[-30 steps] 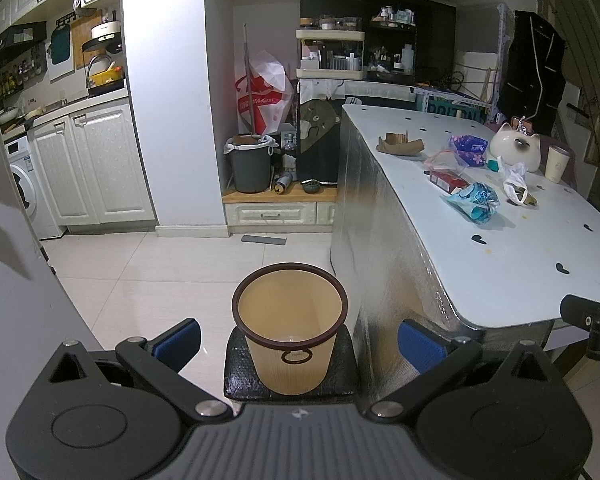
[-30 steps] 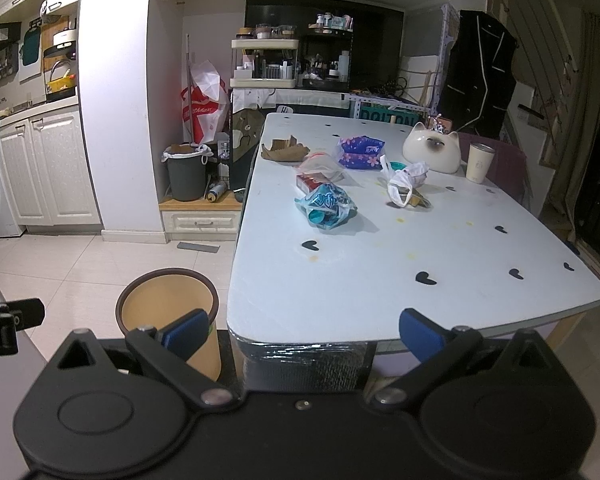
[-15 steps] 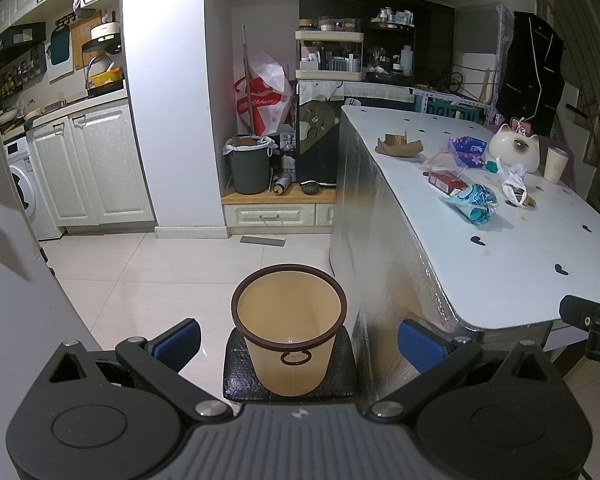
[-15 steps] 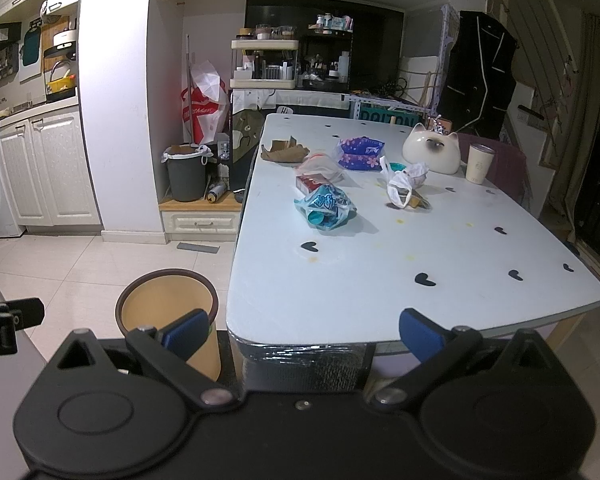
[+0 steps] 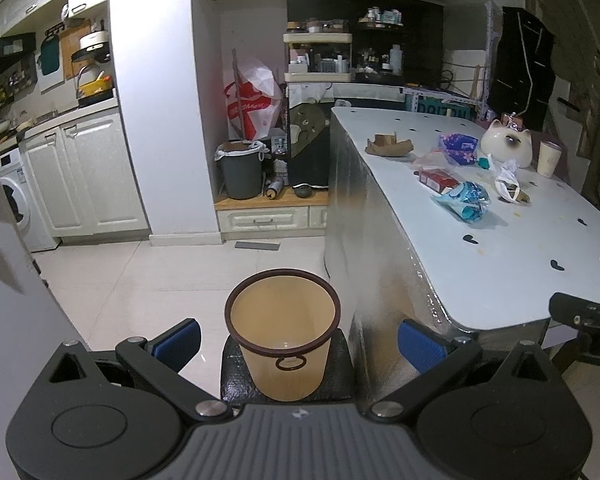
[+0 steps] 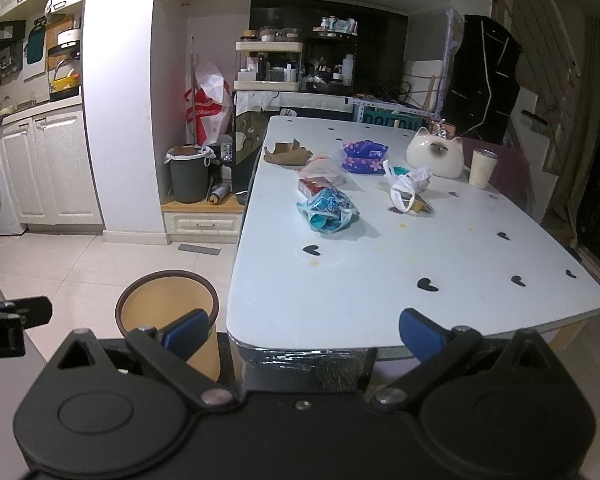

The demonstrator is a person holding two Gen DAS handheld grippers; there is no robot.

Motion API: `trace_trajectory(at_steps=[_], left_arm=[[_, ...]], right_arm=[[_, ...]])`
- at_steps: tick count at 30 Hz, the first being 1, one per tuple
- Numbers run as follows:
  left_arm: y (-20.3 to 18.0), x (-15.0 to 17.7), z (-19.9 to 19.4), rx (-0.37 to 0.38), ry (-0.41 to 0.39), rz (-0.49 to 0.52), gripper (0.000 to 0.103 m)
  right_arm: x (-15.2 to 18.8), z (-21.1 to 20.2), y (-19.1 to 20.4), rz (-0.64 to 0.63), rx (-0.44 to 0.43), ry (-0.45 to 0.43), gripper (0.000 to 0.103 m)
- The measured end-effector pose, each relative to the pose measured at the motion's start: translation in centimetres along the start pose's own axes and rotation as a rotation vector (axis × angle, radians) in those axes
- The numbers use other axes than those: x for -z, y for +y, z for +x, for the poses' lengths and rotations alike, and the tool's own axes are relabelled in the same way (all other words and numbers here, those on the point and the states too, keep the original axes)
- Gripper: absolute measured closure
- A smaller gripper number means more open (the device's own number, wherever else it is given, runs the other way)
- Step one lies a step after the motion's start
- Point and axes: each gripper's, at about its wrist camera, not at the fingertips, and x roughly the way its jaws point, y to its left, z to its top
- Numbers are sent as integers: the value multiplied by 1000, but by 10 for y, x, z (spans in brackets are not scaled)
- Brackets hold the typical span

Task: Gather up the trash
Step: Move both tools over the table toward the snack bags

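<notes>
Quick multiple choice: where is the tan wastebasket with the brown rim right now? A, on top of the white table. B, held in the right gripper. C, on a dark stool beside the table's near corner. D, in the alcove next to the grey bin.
C: the tan wastebasket stands on a dark stool beside the white table, and both grippers are open and empty.

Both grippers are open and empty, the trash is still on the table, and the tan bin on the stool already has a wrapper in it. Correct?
Not quite: the left wrist view looks down into the tan bin and shows only its bare bottom, no wrapper. The rest holds: the left gripper and right gripper are open and empty, and trash such as the blue wrapper lies on the table.
</notes>
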Motion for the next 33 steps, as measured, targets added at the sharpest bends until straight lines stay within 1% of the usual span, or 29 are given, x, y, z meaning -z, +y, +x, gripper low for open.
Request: trace_trajectory(at_steps=[2,4,11,19,25,29,33], left_arm=[[-4,0,7,7,6,12,0],[-8,0,15,12,10,26,0],[-28,-10,45,36,18,58,0],[-55,-34,79,61,18,95,0],[-83,-53,107,86,5,131,0],[-107,-60,130,117,19,159,0],[-135,-61,152,170,42,227,0]], right_arm=[[2,-1,1,-4,-4,-6,1],[-2,9,5,-10,-5,-17,1],[-8,42,-12,21,9,-12,1],[-27,74,-49,87,66,-31,1],[-38,97,-79,141,104,-49,0],[-42,115,-95,150,125,-64,0],[-43,135,-110,153,146,-61,0]])
